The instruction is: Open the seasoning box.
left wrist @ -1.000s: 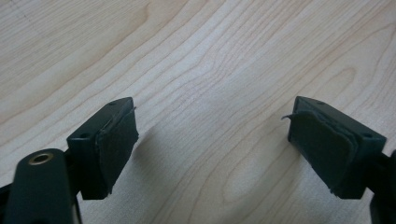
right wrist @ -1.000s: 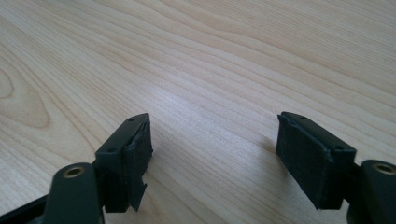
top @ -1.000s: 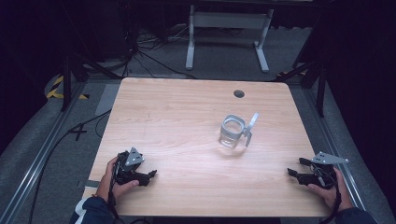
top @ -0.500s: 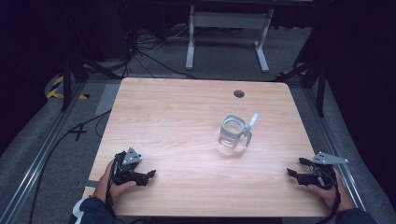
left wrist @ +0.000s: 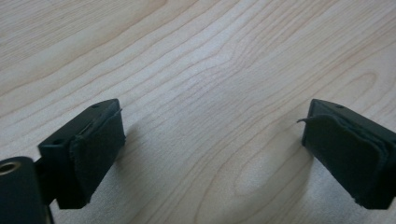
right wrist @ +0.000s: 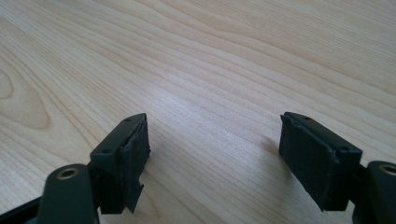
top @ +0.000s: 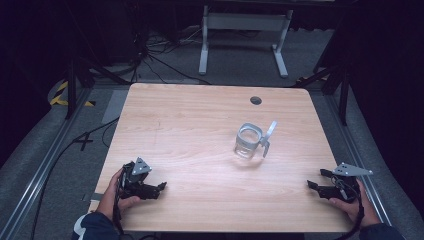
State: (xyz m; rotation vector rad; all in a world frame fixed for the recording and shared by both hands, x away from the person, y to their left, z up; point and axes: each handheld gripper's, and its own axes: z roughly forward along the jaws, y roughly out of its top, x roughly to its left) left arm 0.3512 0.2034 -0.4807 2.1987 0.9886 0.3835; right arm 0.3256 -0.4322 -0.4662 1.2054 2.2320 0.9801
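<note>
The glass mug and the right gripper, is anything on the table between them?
No. In the high view, bare wood separates the glass mug from the right gripper.

No writing, label, brand or number can be read on anything here. The nearest thing to a sign is the strip of yellow and black hazard stripes (top: 64, 93) on the floor, well beyond the left gripper (top: 156, 190) and off to its left, past the table (top: 190, 125) edge; it carries no words.
</note>
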